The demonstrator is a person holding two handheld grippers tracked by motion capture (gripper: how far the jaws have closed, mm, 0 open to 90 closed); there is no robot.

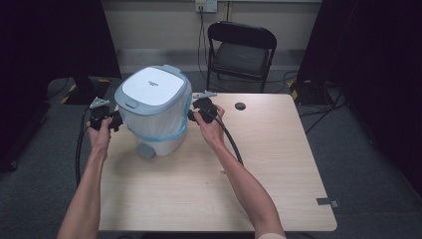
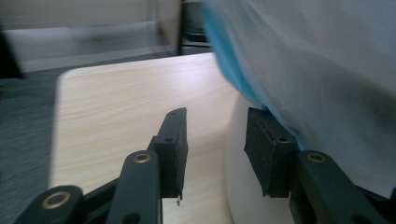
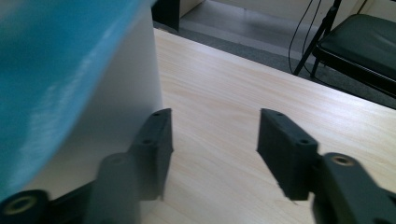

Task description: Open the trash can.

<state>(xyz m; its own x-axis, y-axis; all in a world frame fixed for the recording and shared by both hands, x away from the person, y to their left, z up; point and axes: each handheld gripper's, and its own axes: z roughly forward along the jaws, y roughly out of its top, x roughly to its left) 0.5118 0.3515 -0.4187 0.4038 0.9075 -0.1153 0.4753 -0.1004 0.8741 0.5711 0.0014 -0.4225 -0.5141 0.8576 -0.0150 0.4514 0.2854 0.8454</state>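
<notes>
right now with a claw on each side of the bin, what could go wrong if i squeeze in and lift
1. Both claws are open, the left claw and right claw beside the bin, so they may pinch only the loose bag liner and tear it or pull it off.
2. The smooth, rounded bin wall could slip out between them.
3. The bin sits near the table edge; a push might tip it.

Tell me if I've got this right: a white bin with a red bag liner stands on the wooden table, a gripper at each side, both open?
Nearly. The bin has a blue bag liner, not red, as the right gripper view shows. The rest holds: left gripper and right gripper flank it, both open.
</notes>
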